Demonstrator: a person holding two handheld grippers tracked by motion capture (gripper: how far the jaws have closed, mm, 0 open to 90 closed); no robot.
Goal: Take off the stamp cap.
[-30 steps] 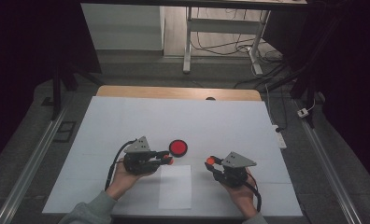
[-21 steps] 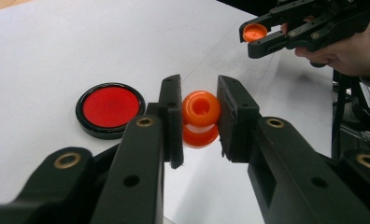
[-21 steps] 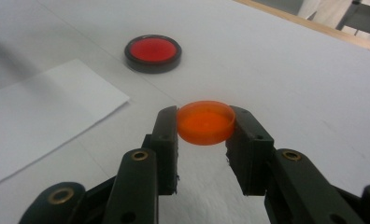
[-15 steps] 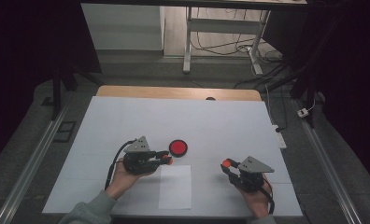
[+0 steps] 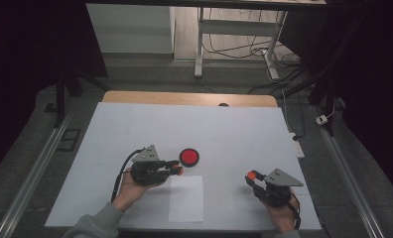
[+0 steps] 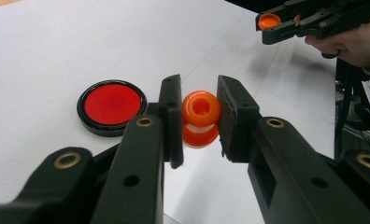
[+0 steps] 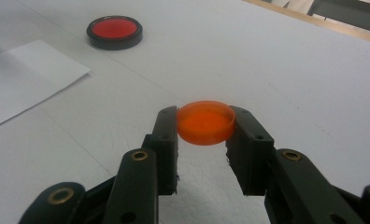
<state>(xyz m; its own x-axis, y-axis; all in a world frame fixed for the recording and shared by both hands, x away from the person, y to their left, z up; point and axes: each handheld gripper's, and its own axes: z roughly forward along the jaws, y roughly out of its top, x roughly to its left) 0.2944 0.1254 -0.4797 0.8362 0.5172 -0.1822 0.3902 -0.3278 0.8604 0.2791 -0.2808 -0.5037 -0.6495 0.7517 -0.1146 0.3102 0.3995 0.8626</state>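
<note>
My left gripper [image 5: 177, 170] lies level left of the table's middle, shut on a small orange bottle-like piece [image 6: 200, 133] whose round open neck faces the camera. My right gripper [image 5: 252, 175] is near the front right, shut on a flat orange cap [image 7: 205, 126] held by its rim just above the table. In the left gripper view the right gripper [image 6: 269, 21] and its cap appear at the top right, well apart from the orange piece. A red disc in a black rim [image 5: 189, 156] rests on the white table cover just beyond my left gripper's tips.
A white sheet of paper [image 5: 186, 198] lies at the front edge between the two hands. The white cover [image 5: 234, 129] spans the table, with a wooden edge [image 5: 189, 98] at the back. Metal rails run along both sides.
My right gripper has moved to the right with the orange cap, away from the left gripper. The left gripper and the red disc have stayed put.
</note>
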